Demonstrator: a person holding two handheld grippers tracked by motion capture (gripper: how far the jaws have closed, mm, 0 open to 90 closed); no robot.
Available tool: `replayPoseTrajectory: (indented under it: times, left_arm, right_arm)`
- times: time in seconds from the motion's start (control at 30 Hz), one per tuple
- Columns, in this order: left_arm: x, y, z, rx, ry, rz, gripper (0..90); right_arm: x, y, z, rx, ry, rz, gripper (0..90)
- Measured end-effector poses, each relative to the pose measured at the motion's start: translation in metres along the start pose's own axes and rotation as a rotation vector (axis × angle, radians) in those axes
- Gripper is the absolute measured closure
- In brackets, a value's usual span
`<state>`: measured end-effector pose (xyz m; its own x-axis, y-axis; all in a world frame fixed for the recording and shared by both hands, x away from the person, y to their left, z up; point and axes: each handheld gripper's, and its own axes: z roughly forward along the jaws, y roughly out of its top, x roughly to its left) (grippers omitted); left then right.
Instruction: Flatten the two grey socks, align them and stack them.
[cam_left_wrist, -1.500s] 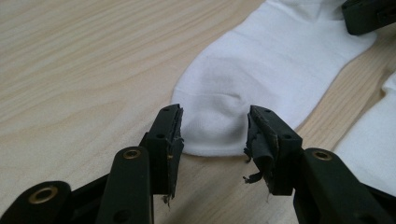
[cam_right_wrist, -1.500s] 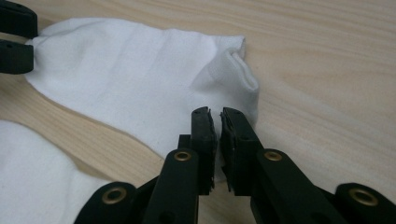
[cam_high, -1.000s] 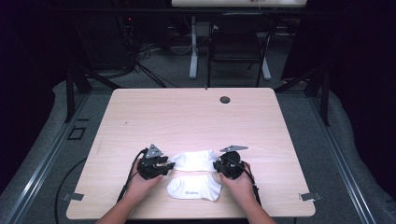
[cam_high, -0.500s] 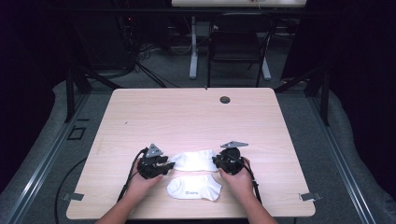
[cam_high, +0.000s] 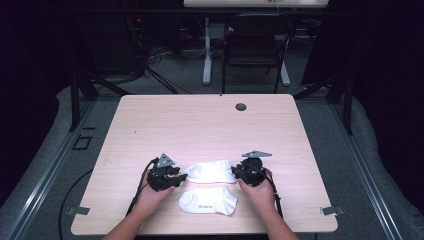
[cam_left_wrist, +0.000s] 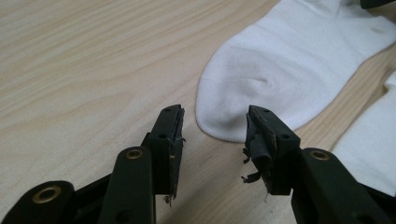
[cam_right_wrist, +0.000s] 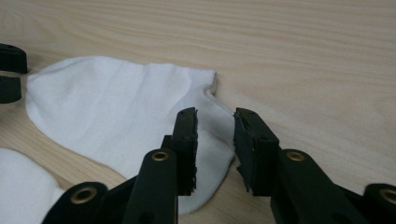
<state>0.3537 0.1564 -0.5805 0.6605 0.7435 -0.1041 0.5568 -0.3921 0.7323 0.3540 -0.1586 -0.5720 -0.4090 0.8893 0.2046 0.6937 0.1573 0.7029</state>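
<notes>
High view: an upper white sock (cam_high: 210, 171) is laid flat on the table (cam_high: 200, 125), between the left gripper (cam_high: 176, 177) and right gripper (cam_high: 240, 173). Both jaw pairs are held apart, the right having just been opening over the sock's cuff end. A second sock (cam_high: 208, 200) lies just beside it, nearer the person.

A lab or recording studio is suggested rather than a home. A bare light-wood table (cam_high: 210, 125) is set on grey carpet (cam_high: 380, 165) in a darkened room, lit from above, with tape marks (cam_high: 330, 210) stuck at its near corners. Behind it, a black chair (cam_high: 255, 50), a white desk leg (cam_high: 207, 55) and loose cables (cam_high: 155, 65) on the floor are seen.
</notes>
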Motion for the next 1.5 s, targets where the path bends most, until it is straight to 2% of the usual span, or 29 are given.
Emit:
replayPoseTrajectory:
  times: [0.17,0.3,0.43,0.6,0.67,0.7,0.8,0.83,0.87,0.93,1.1,1.37,1.5]
  left_arm:
    - [-0.001,0.005,-0.001,-0.008,-0.004,-0.006,56.0]
    - [-0.001,0.008,0.001,-0.006,-0.004,-0.013,58.0]
    - [0.001,0.006,0.004,0.016,0.008,-0.029,60.8]
    - [0.000,0.006,0.006,0.022,0.016,-0.021,65.3]
    - [-0.001,0.006,0.006,0.018,0.015,-0.015,66.5]
    - [-0.001,0.006,0.007,0.019,0.016,-0.011,70.9]
    - [-0.002,0.006,0.007,0.020,0.014,-0.010,74.7]
    - [-0.002,0.006,0.007,0.021,0.014,-0.006,78.3]
    - [-0.002,0.006,0.006,0.027,0.012,-0.004,78.3]
    - [-0.002,0.006,0.007,0.023,0.009,-0.012,83.6]
    - [-0.003,0.006,0.007,0.024,0.002,-0.015,88.9]
    - [0.000,0.007,0.006,0.021,-0.007,-0.031,90.0]
    - [0.000,0.008,0.002,0.002,-0.014,-0.041,90.0]
  right_arm:
    - [-0.003,0.001,0.001,-0.008,0.000,-0.009,63.2]
    - [-0.003,0.003,0.003,-0.035,0.003,-0.015,58.1]
    - [-0.003,0.002,0.008,-0.017,-0.001,-0.034,56.7]
    - [-0.002,0.000,0.012,-0.006,-0.002,-0.055,57.4]
    - [-0.002,0.000,0.013,-0.004,-0.004,-0.069,59.9]
    - [-0.001,0.000,0.012,0.000,0.003,-0.065,64.9]
    - [0.000,0.000,0.013,0.000,0.002,-0.071,70.2]
    - [0.000,0.000,0.013,0.006,0.018,-0.071,75.7]
    - [0.000,0.000,0.013,0.006,0.018,-0.071,75.7]
    - [0.000,0.000,0.012,0.026,0.030,-0.067,82.8]
    - [0.000,0.000,0.012,0.031,0.049,-0.051,85.6]
    - [0.000,0.001,0.009,0.022,0.068,-0.039,85.9]
    - [0.001,0.003,0.004,-0.001,0.077,-0.031,85.9]
